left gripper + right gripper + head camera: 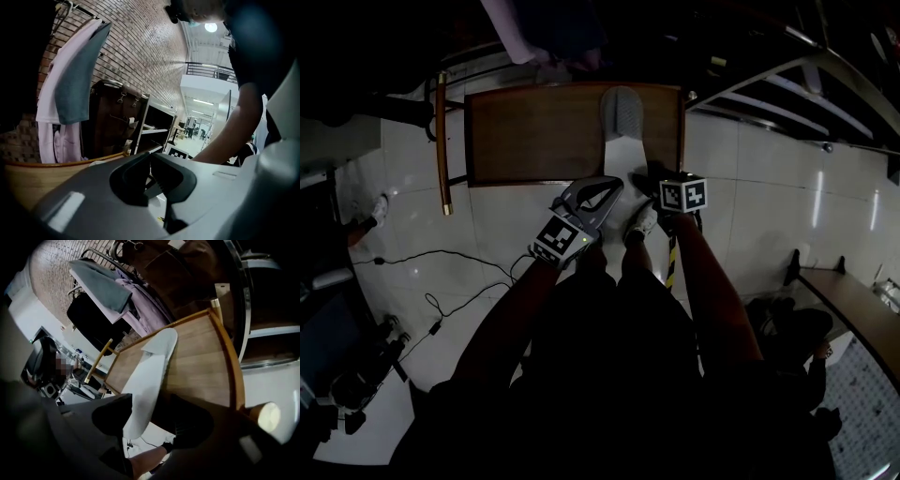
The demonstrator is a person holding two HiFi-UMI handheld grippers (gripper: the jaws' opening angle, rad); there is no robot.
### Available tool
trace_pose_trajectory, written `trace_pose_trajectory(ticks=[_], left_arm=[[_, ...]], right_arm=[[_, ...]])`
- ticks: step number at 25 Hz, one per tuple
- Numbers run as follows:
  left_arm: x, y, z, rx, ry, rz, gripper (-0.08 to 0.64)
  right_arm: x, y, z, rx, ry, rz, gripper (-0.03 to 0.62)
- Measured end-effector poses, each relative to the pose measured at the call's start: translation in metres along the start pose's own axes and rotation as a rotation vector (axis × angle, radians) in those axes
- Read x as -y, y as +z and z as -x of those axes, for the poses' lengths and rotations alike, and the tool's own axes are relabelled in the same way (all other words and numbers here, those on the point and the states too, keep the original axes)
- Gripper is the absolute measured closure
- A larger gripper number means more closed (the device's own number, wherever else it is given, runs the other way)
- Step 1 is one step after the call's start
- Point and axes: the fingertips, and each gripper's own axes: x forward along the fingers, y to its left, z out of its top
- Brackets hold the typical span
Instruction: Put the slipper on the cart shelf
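The slipper point(621, 131) lies flat on the cart shelf point(534, 131), along its right side. The grey toe points at the far rim and the pale heel end overhangs the near edge. From my seat the shelf reads as a bare brown wooden board with a raised wooden rim.

My right hand-held gripper point(645, 183) sits at that near edge. In the right gripper view its jaws stand apart on either side of the slipper's heel end point(152, 376) without clamping it. My left hand-held gripper point(609, 187) hangs just short of the near edge, beside the right one, with its jaws closed on nothing.

Below the shelf is a glossy white tiled floor point(750, 216), with black cables point(431, 258) trailing off to the shelf's left. Beyond the shelf, the left gripper view shows a brick wall point(140, 56), hung pink and grey garments point(70, 84) and a brown bag point(112, 117).
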Motion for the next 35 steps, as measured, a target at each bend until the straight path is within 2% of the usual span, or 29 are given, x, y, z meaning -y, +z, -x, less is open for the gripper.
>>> trace_pose_trajectory(ticks=[8, 13, 18, 24, 30, 35], left_arm=[[-0.013, -0.008, 0.002, -0.011, 0.027, 0.017, 0.552], [-0.022, -0.013, -0.007, -0.026, 0.04, 0.011, 0.552], [-0.034, -0.015, -0.01, -0.022, 0.061, 0.02, 0.552], [-0.035, -0.021, -0.001, -0.032, 0.069, 0.026, 0.552], [-0.03, -0.017, 0.009, -0.028, 0.07, 0.021, 0.552], [-0.022, 0.001, 0.023, 0.011, 0.081, 0.009, 0.552]], right_arm=[[-0.017, 0.0, -0.024, -0.038, 0.099, -0.036, 0.345], [-0.025, 0.001, -0.033, -0.078, 0.123, -0.041, 0.353], [-0.031, -0.001, -0.041, -0.11, 0.127, -0.027, 0.457], [-0.046, 0.007, -0.033, -0.054, 0.191, -0.07, 0.52], [-0.067, 0.02, -0.004, 0.026, 0.236, -0.09, 0.529], [-0.099, 0.037, 0.035, 0.113, 0.296, -0.091, 0.529]])
